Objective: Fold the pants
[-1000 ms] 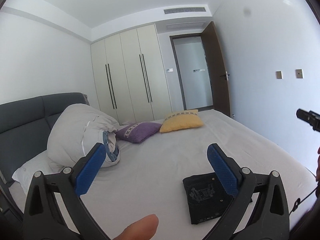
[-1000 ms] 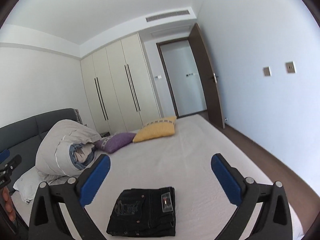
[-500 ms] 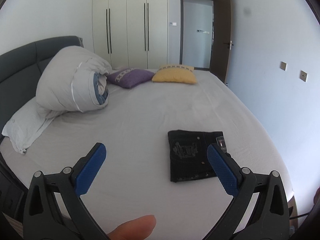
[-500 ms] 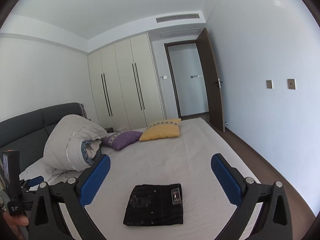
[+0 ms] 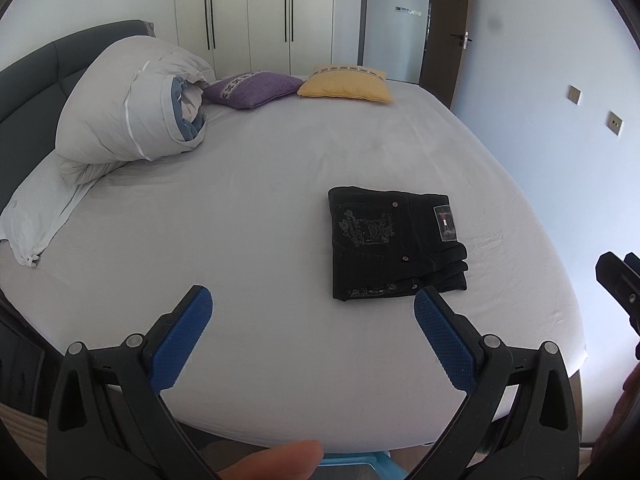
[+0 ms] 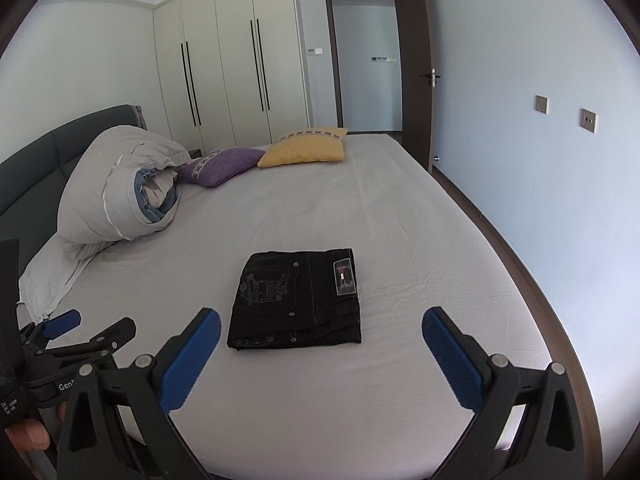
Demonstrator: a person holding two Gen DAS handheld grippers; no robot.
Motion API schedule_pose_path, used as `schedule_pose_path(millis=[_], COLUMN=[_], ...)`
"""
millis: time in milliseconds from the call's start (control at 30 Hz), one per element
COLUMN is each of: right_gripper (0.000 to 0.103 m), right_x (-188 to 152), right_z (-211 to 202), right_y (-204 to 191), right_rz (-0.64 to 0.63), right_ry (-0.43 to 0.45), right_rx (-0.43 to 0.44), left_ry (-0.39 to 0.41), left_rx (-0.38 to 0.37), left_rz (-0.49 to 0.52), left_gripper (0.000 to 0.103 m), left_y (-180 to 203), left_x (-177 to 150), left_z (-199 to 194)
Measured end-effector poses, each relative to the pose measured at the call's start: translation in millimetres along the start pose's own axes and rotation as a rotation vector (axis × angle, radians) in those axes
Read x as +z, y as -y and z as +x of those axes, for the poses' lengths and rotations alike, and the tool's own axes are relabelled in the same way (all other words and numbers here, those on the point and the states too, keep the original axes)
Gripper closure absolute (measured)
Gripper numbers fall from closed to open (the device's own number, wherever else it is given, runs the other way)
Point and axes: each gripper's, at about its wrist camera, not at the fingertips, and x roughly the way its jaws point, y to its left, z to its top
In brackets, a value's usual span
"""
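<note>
The black pants (image 6: pixel 296 300) lie folded into a compact rectangle on the bed (image 6: pixel 400 240), on its near half toward the wall side, back pocket and waistband patch facing up. By the look of it the folding is finished: the layers are stacked square, with only a little bulk showing at the near right corner where the legs double back. Lying flat on the open sheet, well apart from the rolled duvet (image 5: pixel 132 100), the purple cushion (image 5: pixel 254 88) and the yellow cushion (image 5: pixel 346 86), the bundle has room around it and nothing to disturb the fold.

The left tool (image 5: pixel 312 306) is spread wide and empty, hovering off the near edge of the bed with the pants just ahead of its right finger. The right tool (image 6: pixel 320 326) is likewise wide and holds nothing, its fingers framing the bundle from a backed-off position. Both seem held clear so the cloth is not caught. A fingertip (image 5: pixel 276 460) of the person shows at the bottom of the left wrist view.

As for writing, the pocket carries pale embroidered lettering around a crest; it may read "D" at its centre, but the curved words are too small to make out. The waistband patch bears a small red mark. On the left tool's body in the right wrist view, "Gen" is legible, the rest hidden
</note>
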Motion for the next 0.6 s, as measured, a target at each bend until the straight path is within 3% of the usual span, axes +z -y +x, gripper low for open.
schedule_pose_path(millis=[600], right_gripper=[0.0], right_x=[-7.3], right_z=[16.9], right_y=[-12.3], right_rz=[-0.009], right_ry=[-0.079], right_rx=[0.034], left_ry=[-0.059], left_rx=[0.001], left_rz=[-0.004], left_gripper=[0.0], left_y=[-3.2], left_x=[-7.5], left_z=[19.6])
